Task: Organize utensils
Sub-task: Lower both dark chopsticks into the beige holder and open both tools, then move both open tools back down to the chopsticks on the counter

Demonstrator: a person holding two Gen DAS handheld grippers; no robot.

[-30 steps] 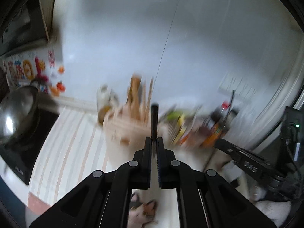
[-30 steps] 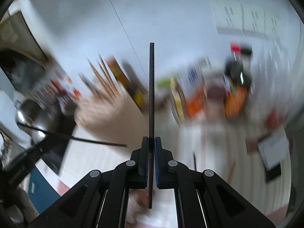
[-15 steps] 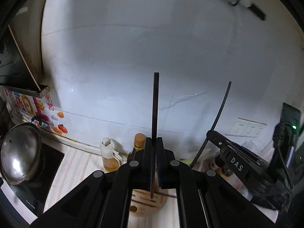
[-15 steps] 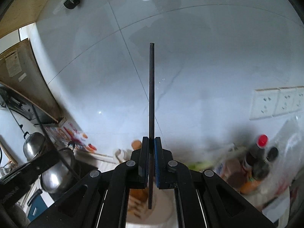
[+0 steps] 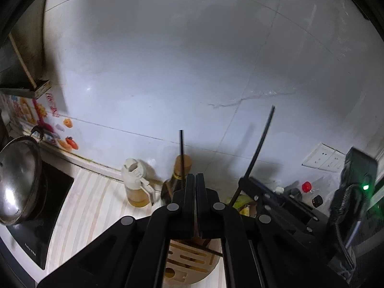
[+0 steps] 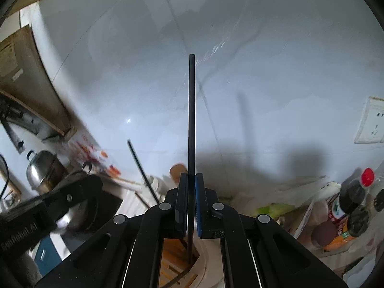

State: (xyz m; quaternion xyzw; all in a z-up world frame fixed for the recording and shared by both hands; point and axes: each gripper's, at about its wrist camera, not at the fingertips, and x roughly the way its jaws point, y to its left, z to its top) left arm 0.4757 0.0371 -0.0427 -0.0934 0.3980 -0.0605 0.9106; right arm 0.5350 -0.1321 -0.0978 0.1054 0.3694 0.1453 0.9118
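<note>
Below both grippers stands a round white utensil holder (image 5: 189, 264) (image 6: 204, 259) with a slotted wooden insert. My right gripper (image 6: 190, 180) (image 5: 241, 182) is shut on an upright black chopstick (image 6: 191, 120) (image 5: 260, 144), whose lower end reaches a slot of the insert. My left gripper (image 5: 195, 177) (image 6: 98, 183) has its jaws pressed together with nothing showing between them. A second thin black chopstick (image 5: 181, 148) (image 6: 141, 165) leans just left of the left gripper's fingers. Its lower end is hidden behind the grippers, toward the holder.
A steel lidded pot (image 5: 19, 180) sits on a black hob (image 5: 36, 228) at the left. An oil dispenser (image 5: 136, 187) and a cork-topped bottle (image 5: 180, 168) stand behind the holder by the tiled wall. Sauce bottles (image 6: 360, 187) and bags crowd the right; wall sockets (image 6: 372, 122) above.
Both grippers came in over the holder from a blurred sweep. The chopstick that stood between the left jaws now leans beside them, thinner and lower. The right chopstick's lower end now reaches the insert.
</note>
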